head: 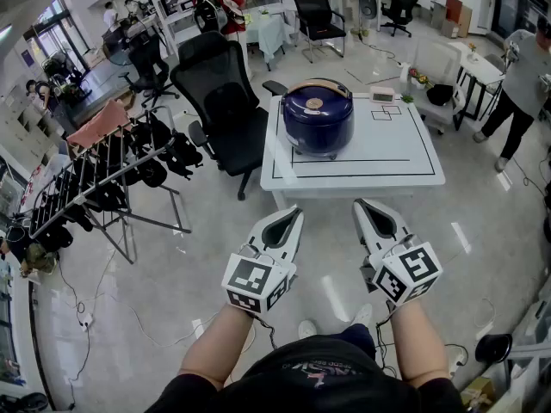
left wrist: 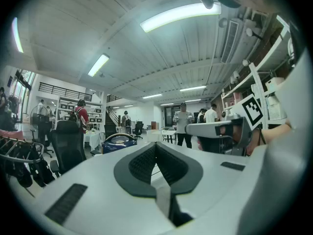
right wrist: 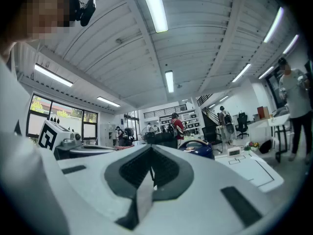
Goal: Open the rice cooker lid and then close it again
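Observation:
A dark blue rice cooker point(head: 318, 114) with its lid down stands on the left part of a white table point(head: 405, 153). It also shows small and far off as a blue rice cooker point(left wrist: 119, 143) in the left gripper view and as a blue rice cooker point(right wrist: 198, 148) in the right gripper view. My left gripper point(head: 295, 211) and right gripper point(head: 359, 203) are held side by side in front of the table's near edge, well short of the cooker. Both are shut with nothing between the jaws.
A black office chair point(head: 222, 101) stands left of the table. A rack of dark items point(head: 103, 183) is further left. A small white device point(head: 381, 94) lies at the table's far edge. A person point(head: 516, 89) stands at the right; cables point(head: 129, 317) lie on the floor.

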